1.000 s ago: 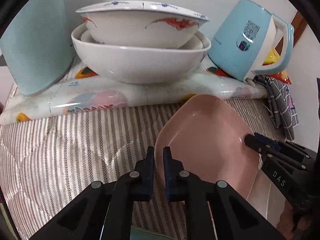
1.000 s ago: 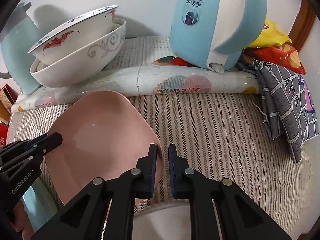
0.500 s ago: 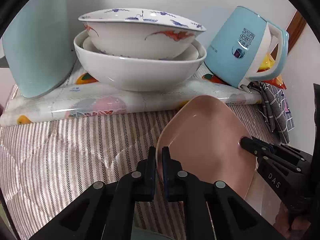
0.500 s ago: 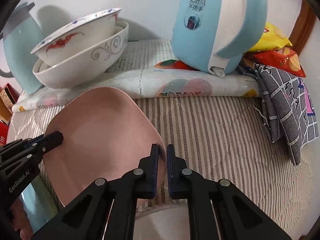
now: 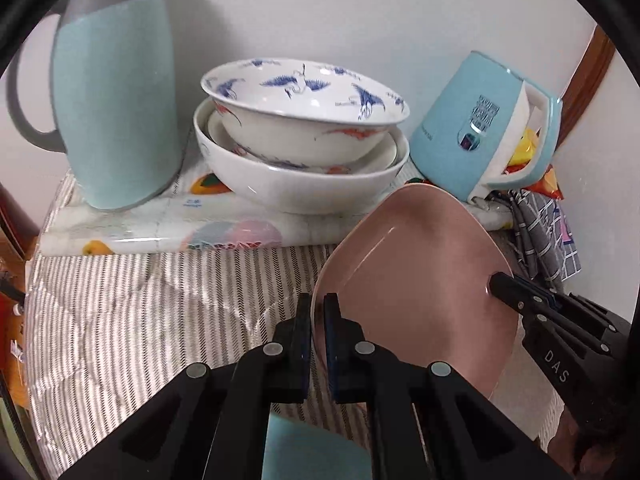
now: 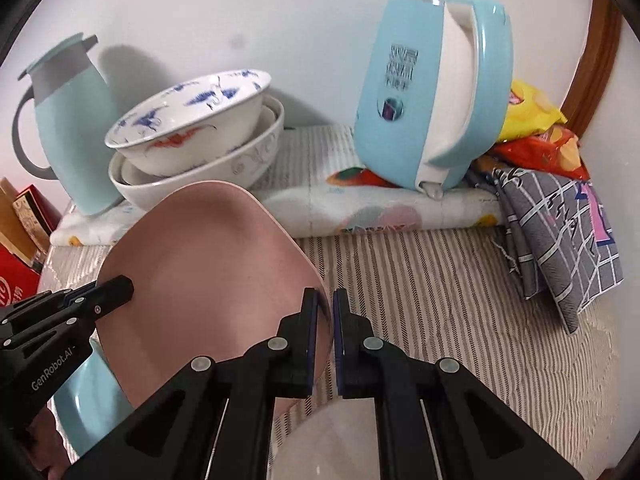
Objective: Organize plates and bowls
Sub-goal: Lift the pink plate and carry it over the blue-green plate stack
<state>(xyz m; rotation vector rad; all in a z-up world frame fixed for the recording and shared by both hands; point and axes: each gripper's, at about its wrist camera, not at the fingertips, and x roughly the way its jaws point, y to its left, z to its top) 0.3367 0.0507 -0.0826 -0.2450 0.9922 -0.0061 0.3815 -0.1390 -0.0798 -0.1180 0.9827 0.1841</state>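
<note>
A pink squarish plate [image 5: 416,280] [image 6: 208,264] hangs tilted above the striped cloth, held from both sides. My left gripper [image 5: 318,304] is shut on its left rim, and my right gripper [image 6: 326,300] is shut on its right rim. Each gripper also shows in the other's view, the right gripper [image 5: 496,280] and the left gripper [image 6: 124,286]. Behind, a stack of white bowls [image 5: 304,152] [image 6: 200,148] with blue cranes and red bats rests on a floral mat. A light blue dish [image 5: 316,452] [image 6: 88,400] and a white one [image 6: 340,440] lie below the plate.
A light blue thermos jug [image 5: 116,100] stands left of the bowls and a light blue electric kettle [image 6: 432,88] to their right. Snack bags [image 6: 536,128] and a grey checked cloth [image 6: 560,236] fill the right corner. Red boxes [image 6: 20,248] sit at the left edge.
Both grippers have risen with the pink plate, lifting it off the dishes below. The bowls and jug now sit lower in view, with the crane bowl's inside showing.
</note>
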